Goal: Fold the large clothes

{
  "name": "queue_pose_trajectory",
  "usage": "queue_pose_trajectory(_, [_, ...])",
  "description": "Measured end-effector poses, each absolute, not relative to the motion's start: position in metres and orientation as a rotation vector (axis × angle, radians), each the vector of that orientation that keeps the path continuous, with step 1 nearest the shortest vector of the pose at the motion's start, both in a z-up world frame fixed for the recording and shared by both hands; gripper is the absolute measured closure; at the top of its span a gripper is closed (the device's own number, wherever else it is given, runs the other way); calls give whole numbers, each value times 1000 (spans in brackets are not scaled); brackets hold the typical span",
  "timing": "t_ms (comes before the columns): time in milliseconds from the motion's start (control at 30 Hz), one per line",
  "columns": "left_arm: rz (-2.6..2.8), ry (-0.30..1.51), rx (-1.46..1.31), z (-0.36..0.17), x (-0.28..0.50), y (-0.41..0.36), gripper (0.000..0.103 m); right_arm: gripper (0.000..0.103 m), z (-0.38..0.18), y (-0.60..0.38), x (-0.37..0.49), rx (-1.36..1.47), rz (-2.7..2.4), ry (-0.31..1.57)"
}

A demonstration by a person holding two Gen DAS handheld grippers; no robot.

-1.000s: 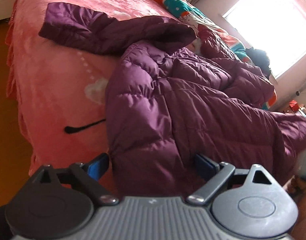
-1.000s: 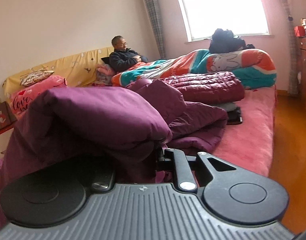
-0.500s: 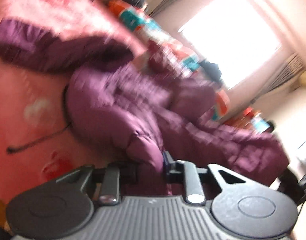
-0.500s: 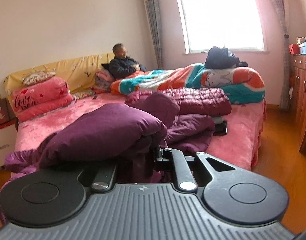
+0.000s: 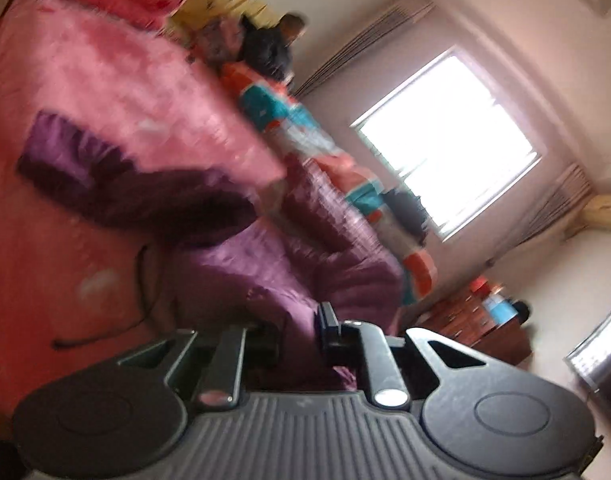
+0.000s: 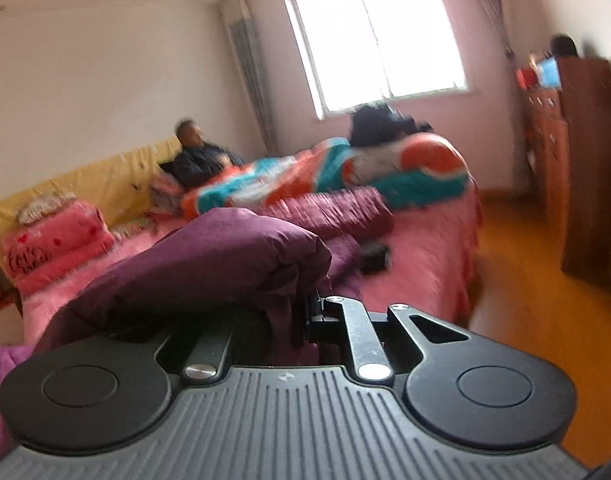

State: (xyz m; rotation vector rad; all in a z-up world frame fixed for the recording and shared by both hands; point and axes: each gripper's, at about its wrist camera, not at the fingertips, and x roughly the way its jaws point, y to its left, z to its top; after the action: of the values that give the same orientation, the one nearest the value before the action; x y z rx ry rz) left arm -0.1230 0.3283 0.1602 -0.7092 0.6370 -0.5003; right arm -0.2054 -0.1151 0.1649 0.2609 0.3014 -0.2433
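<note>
Pink plush bedding covers the bed (image 6: 429,264) ahead of both grippers, with a window beyond and a person seated at the far end. On it lies the purple down coat (image 5: 265,264), a bulky quilted garment, spread forward from the left gripper (image 5: 301,330) and bunched just ahead of the right gripper (image 6: 301,316). Left gripper: jaws closing, with a fold of the coat between them. Right gripper: clamped on a thick roll of coat fabric that rises over its left finger. A second, darker quilted garment (image 6: 333,208) lies folded farther ahead. Judgement: the coat should handle as light but voluminous, soft, springy and slick-shelled, so folds may slip or puff open. Best hold is at hem corners or seams, pinching both layers, not loose padded panels. The left view is blurred; fine contact is uncertain.
</note>
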Motion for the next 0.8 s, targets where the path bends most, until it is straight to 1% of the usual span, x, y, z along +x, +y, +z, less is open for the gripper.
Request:
queue_pose_trajectory(167, [-412, 772, -607, 135, -138, 327, 88, 88, 123, -105, -214, 132, -273, 448])
queue_pose_trajectory(200, [-403, 789, -596, 133, -141, 327, 88, 86, 115, -103, -214, 104, -280, 469])
queue_pose_trajectory(267, [-392, 798, -586, 134, -147, 330, 82, 80, 102, -104, -211, 57, -306, 513])
queue_pose_trajectory(300, [-380, 794, -578, 136, -151, 332, 76, 72, 96, -106, -211, 41, -316, 532])
queue_pose_trajectory(333, [-371, 785, -572, 140, -154, 334, 67, 66, 92, -108, -213, 35, -322, 548])
queue_pose_trajectory(367, [-361, 775, -566, 143, -156, 335, 63, 60, 88, -111, -215, 39, -329, 562])
queue_pose_trajectory(400, [-348, 763, -560, 148, -160, 337, 54, 36, 91, -115, -218, 38, -350, 566])
queue_pose_trajectory(433, [-337, 747, -551, 153, -165, 338, 50, 18, 93, -119, -221, 28, -371, 568])
queue_pose_trajectory(467, [-332, 727, -542, 159, -169, 339, 48, 14, 93, -121, -224, 18, -376, 569])
queue_pose_trajectory(633, [-359, 634, -509, 191, -180, 325, 39, 6, 102, -120, -259, 22, -421, 572])
queue_pose_trajectory(767, [-422, 574, -402, 219, -181, 296, 35, 5, 114, -117, -271, 48, -422, 557])
queue_pose_trajectory(800, [-444, 562, -376, 225, -178, 287, 32, 5, 119, -114, -279, 47, -430, 543])
